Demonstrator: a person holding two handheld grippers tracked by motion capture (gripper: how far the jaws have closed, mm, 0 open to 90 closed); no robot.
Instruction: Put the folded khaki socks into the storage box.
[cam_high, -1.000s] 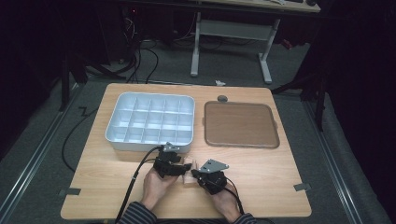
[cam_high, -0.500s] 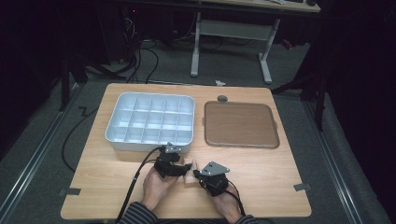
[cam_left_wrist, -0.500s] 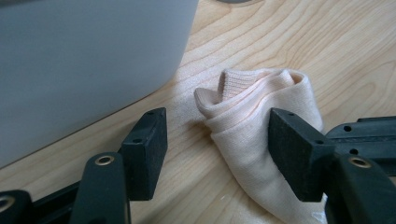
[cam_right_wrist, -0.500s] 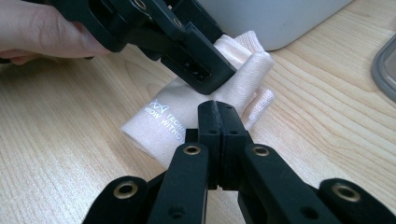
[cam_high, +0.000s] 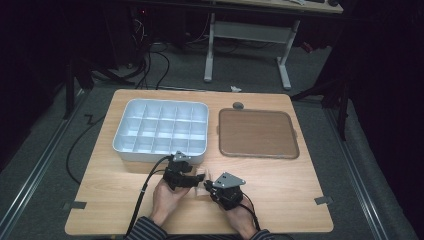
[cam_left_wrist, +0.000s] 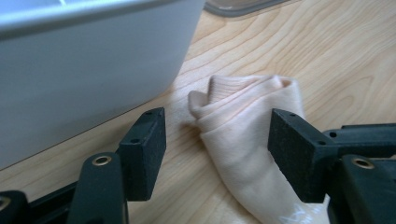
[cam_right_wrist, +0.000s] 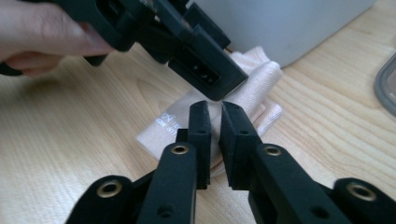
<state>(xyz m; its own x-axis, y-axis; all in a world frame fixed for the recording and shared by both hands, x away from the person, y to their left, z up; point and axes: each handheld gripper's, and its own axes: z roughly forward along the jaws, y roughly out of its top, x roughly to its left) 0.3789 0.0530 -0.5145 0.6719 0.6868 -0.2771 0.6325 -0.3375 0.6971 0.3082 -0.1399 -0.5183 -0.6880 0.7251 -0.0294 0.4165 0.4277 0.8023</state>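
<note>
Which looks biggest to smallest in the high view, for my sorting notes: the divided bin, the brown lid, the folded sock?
1. Divided bin and brown lid: about alike, so unranked.
2. Folded sock: far smaller, mostly hidden between the hand-held grippers.

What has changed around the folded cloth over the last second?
The left hand-held gripper has just opened its jaws wide; the peach cloth lies between them, unpressed. The right hand-held gripper has just begun opening, with a narrow gap and the cloth edge in it. Both hands, the compartment tray and the brown lid stayed put.
</note>
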